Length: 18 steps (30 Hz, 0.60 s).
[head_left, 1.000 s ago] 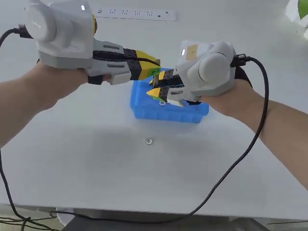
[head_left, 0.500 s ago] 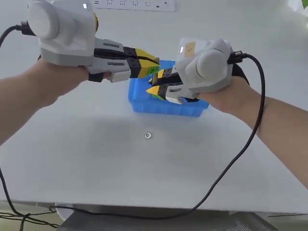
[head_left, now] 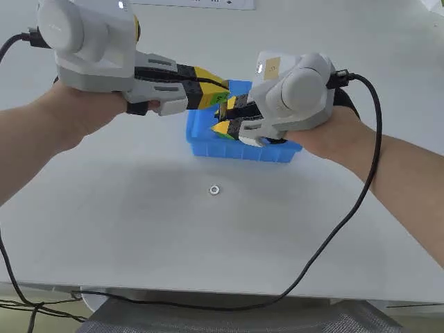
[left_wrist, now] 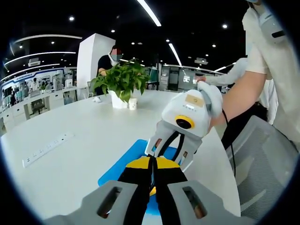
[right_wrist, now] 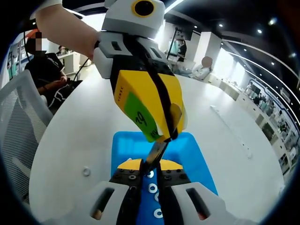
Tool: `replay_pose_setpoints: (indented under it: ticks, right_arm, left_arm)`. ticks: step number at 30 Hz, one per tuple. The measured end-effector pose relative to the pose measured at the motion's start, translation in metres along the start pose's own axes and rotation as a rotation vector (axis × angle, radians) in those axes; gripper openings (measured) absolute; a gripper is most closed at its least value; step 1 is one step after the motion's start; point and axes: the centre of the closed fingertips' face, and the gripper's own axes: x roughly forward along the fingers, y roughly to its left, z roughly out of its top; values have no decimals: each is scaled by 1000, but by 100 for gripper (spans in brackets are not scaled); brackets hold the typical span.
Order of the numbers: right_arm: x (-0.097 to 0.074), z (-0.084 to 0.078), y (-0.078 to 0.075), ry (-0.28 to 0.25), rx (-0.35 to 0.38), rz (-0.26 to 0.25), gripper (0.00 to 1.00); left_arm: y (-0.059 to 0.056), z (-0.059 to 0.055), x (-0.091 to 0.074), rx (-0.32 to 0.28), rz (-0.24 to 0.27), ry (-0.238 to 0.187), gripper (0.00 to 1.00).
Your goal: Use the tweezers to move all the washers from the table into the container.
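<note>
One washer [head_left: 214, 189] lies alone on the white table [head_left: 125, 229], on the near side of the blue container [head_left: 205, 141] and apart from it. More washers [right_wrist: 153, 188] sit inside the container. Over it, my right gripper [right_wrist: 149, 172] is clenched on the tweezers [right_wrist: 156, 153]. My left gripper [head_left: 223, 90], jaws pressed together, meets the tweezers' other end; whether it pinches them I cannot tell. A green sticker [right_wrist: 143, 121] on its yellow jaw reads "39".
</note>
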Motion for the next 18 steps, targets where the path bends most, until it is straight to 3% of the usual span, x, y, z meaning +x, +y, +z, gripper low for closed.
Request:
replay_pose_setpoints:
  ticks: [18]
  right_arm:
    - [1, -2, 1, 16, -33, -6, 13]
  left_arm:
    - [-7, 4, 4, 3, 6, -1, 4]
